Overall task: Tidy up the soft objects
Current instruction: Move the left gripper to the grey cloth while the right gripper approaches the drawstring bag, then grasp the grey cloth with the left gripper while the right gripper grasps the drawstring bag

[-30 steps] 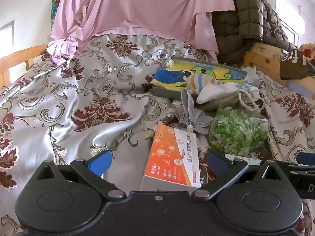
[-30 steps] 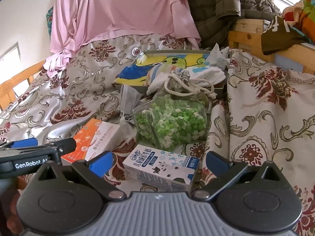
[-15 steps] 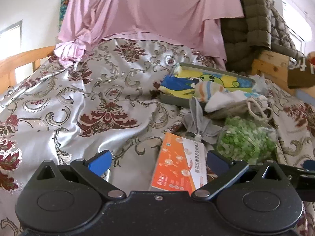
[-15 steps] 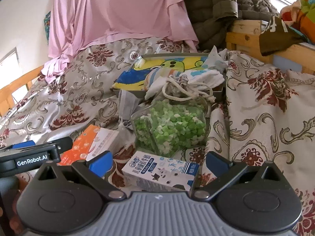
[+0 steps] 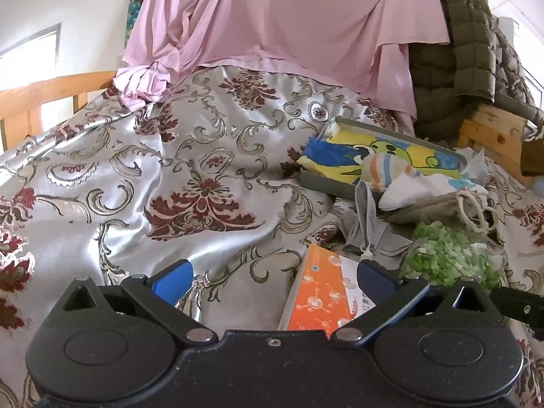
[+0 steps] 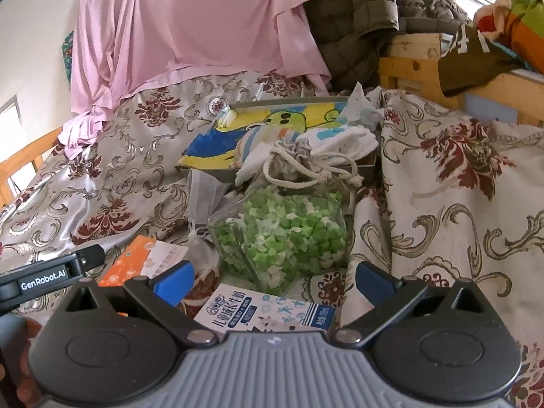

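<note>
Both claws released, jaws spread, gripping nothing, above the bed (image 5: 190,170). Left claw (image 5: 273,273) view: orange box (image 5: 316,301) at 5 o'clock; grey tray (image 5: 326,183) of soft cloths at 2 o'clock. Right claw (image 6: 273,273) view alone shows milk carton (image 6: 265,314) at 6 o'clock, below jar of green bits (image 6: 285,234); drawstring pouch (image 6: 299,163) beyond, touching the tray (image 6: 210,171).

"GenRobot.AI" is read in white on the black bar of the left gripper (image 6: 44,275), lower left of the right wrist view. Chinese characters are printed on the milk carton (image 6: 265,312) at bottom centre. Print on the orange box (image 5: 323,301) is too small to read.
</note>
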The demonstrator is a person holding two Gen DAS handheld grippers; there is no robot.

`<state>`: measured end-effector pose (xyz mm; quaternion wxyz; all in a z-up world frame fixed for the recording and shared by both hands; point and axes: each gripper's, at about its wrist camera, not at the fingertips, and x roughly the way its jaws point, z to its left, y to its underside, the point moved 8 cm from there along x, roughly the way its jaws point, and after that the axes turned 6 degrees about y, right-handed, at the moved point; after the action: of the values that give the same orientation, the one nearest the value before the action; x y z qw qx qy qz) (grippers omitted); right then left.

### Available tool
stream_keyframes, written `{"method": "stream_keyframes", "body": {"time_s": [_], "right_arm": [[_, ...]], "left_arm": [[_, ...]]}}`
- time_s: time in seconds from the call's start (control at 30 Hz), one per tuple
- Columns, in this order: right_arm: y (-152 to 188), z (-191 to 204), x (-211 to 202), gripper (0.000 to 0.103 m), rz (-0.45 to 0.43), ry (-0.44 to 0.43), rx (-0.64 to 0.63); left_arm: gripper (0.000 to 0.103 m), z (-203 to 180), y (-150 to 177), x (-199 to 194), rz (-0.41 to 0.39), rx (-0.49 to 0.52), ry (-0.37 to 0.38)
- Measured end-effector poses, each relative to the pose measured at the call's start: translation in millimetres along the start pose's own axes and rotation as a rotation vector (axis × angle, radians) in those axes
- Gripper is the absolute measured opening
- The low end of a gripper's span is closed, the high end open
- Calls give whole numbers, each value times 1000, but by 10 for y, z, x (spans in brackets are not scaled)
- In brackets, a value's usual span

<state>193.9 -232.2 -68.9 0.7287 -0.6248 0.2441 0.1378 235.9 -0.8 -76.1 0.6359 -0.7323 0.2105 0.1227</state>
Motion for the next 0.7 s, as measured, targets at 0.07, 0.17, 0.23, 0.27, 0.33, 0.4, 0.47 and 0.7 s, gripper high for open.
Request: {"method": "stream_keyframes", "body": {"time_s": [0.07, 0.17, 0.23, 0.27, 0.33, 0.4, 0.47, 0.7], "right_arm": [[-1, 3, 8, 103, -1, 0, -3], [-19, 15, 19, 103, -8, 3, -12], [-19, 14, 27, 103, -5, -2, -8], [-23, 14, 28, 103, -5, -4, -5], [-43, 15, 29, 103, -11, -6, -3], [-88, 19, 41, 103, -29, -7, -11], [-151, 25, 63, 103, -62, -2, -29], [-315, -59, 235, 103, -131, 2, -52]], "left_arm": [[102, 6, -3, 18, -2, -4, -2], [102, 35, -20, 50, 6, -20, -1], [102, 62, -28, 63, 9, -48, 7], [102, 72, -36, 72, 9, -58, 9], [102, 74, -75, 84, -4, -64, 15], [102, 50, -136, 110, -22, -62, 25], [102, -3, -219, 176, -33, -53, 45], [102, -230, -492, 391, -70, -4, 116]]}}
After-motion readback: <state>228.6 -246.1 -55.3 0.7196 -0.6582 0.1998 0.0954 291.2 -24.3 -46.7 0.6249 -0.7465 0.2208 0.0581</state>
